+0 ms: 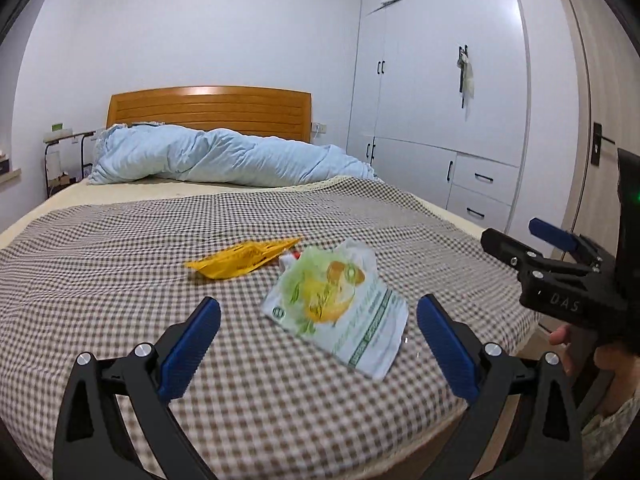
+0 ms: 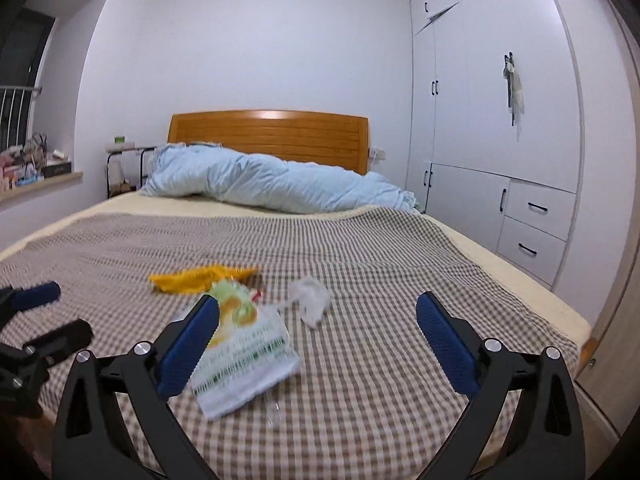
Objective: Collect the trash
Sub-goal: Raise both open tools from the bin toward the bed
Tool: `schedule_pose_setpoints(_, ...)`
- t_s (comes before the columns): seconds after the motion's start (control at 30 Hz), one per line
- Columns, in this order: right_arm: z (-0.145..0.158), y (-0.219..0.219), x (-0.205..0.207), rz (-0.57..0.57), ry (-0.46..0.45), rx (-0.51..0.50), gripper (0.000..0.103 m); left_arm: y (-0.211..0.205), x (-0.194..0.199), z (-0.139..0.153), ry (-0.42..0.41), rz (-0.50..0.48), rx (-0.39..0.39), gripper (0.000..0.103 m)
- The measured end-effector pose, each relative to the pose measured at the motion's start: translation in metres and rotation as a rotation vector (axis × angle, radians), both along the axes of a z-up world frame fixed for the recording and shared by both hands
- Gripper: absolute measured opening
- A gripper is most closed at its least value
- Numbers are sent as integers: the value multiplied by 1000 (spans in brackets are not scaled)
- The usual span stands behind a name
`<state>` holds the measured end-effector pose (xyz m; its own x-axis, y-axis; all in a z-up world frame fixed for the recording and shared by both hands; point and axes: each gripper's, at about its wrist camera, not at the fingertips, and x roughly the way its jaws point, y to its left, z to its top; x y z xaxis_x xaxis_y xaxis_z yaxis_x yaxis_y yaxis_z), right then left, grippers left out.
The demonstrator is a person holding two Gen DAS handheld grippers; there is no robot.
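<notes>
Checked bed [image 1: 120,248], foot edge: white wrapper [image 1: 340,312], yellow wrapper [image 1: 244,258] uncollected. Left gripper [image 1: 318,344], right gripper [image 2: 318,344] gaping, empty. Next, probably: closing on white wrapper.

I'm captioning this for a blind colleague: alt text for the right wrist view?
Open right gripper above a checked bedspread, where a white-green snack bag, yellow wrapper and crumpled white tissue lie; blue quilt behind.

Bedroom, white walls. Bed [image 2: 360,264] w/ checked cover in the middle, wooden headboard [image 2: 268,136] at far end, blue duvet [image 2: 272,184] bunched just below it. White wardrobe [image 2: 500,128] right of bed. Windowsill [image 2: 40,188] w/ clutter left of bed.
</notes>
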<state>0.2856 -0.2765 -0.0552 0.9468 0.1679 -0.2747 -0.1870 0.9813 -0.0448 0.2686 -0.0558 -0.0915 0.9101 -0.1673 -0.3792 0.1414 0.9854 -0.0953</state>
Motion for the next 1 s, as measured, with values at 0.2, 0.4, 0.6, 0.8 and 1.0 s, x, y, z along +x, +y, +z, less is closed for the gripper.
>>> schedule_pose_setpoints(0.2,5,3,24,-22,-16,56,95,-4,33,10,-9,8,-14,95)
schedule_pose_setpoints(0.4,-7,0,41,-87,18,67,95,-1,57,4,4,20,-47,95)
schedule_pose_setpoints(0.6,-23,-3,55,-146,79,60,95,-2,68,-3,8,37,-35,95)
schedule_pose_setpoints(0.8,-33,-1,63,-166,113,66,95,4,84,-16,68,39,-86,95)
schedule_pose_setpoints(1.0,-40,7,67,-155,138,51,95,7,89,-26,104,55,-107,95)
